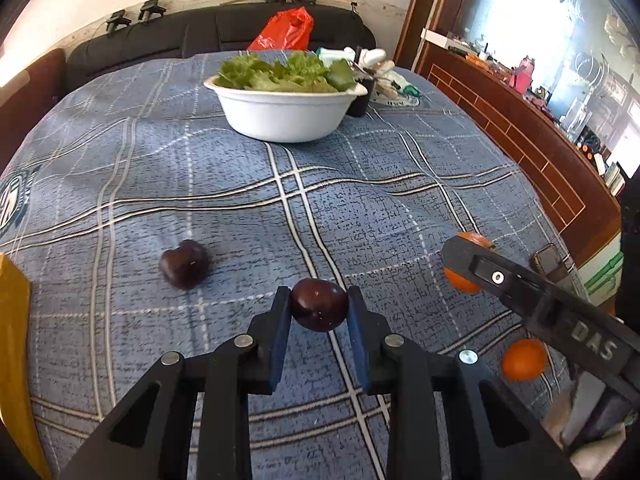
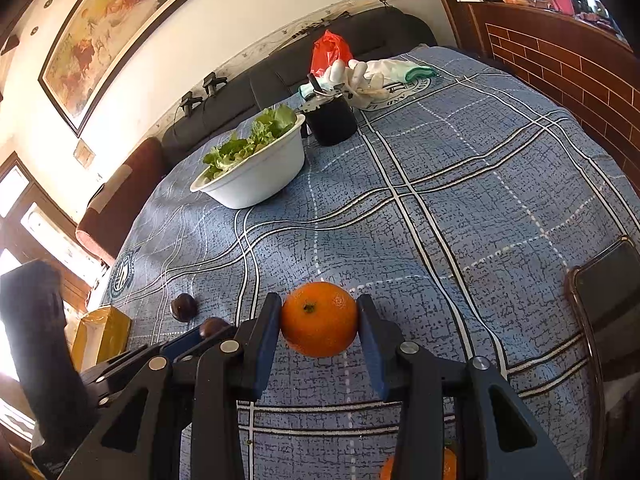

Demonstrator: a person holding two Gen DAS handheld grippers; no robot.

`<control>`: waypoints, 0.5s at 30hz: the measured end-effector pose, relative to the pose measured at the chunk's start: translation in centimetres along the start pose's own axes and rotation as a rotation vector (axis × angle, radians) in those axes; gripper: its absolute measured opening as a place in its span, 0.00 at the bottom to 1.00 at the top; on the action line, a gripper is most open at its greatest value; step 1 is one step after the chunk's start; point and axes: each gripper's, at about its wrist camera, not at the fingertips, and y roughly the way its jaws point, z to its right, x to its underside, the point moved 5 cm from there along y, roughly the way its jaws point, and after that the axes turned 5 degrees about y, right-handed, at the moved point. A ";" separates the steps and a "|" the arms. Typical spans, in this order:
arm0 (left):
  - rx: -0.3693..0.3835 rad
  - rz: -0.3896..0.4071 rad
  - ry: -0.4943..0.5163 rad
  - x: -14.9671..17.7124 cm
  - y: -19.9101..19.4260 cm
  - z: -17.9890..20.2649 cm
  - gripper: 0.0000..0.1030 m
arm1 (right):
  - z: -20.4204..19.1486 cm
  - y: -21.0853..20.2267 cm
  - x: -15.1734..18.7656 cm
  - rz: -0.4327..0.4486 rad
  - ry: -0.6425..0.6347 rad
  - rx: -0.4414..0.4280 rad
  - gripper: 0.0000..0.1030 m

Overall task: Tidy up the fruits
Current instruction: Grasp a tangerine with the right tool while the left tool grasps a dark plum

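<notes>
Blue-padded fingers of the left gripper are clamped on a dark plum, one pad against each side of it, low over the blue plaid cloth that covers the bench. That gripper reaches forward and roughly level, pointing toward the white bowl of green lettuce at the far end. A second dark plum lies on the cloth to its left, near but apart.

To the right, the right gripper comes in at a slant — in the left wrist view its black body crosses the lower right corner. Its fingers are closed on an orange, stem end facing the camera. Whether the orange rests on the cloth or is lifted clear of it cannot be told. Another orange lies on the cloth beside that gripper, nearer the bench's front edge.

Behind the bowl stands a black cup with white gloves just past it, and a red plastic bag on the dark sofa. A dark phone lies at the right edge, and a yellow box at the left.
</notes>
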 end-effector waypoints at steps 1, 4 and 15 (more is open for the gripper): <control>0.008 0.005 -0.016 0.2 -0.6 -0.3 0.25 | -0.1 0.0 0.0 0.004 -0.006 0.003 0.40; 0.013 0.035 -0.064 0.8 -2.9 -1.7 0.25 | -0.3 0.2 0.3 0.003 -0.017 0.008 0.40; -0.106 0.202 -0.239 5.5 -14.7 -10.1 0.26 | -3.3 -0.2 2.4 -0.014 -0.073 -0.040 0.40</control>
